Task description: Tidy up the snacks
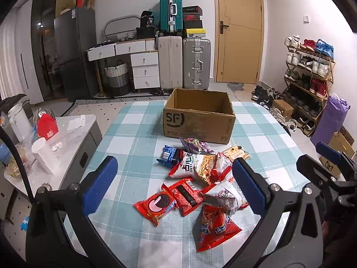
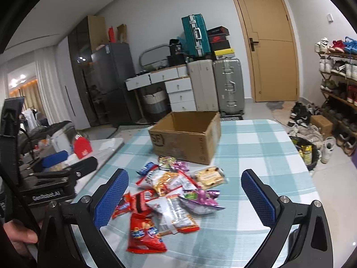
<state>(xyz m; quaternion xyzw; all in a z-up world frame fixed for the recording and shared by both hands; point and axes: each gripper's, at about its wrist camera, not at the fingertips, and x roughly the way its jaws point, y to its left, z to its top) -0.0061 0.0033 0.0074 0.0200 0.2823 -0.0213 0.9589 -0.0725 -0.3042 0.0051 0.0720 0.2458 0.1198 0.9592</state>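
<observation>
Several snack packets lie in a loose pile on the teal checked tablecloth. Among them are a red Oreo pack, a red chip bag, a blue Oreo pack, a purple packet and a biscuit pack. Behind the pile stands an open, empty cardboard box. My left gripper is open above the near side of the pile. My right gripper is open too, holding nothing; it also shows at the right edge of the left wrist view.
A grey side table with cups, jars and a red pouch stands left of the table. Suitcases, white drawers, a fridge and a door line the far wall. A shoe rack and floor clutter sit to the right. A hand grips the left tool.
</observation>
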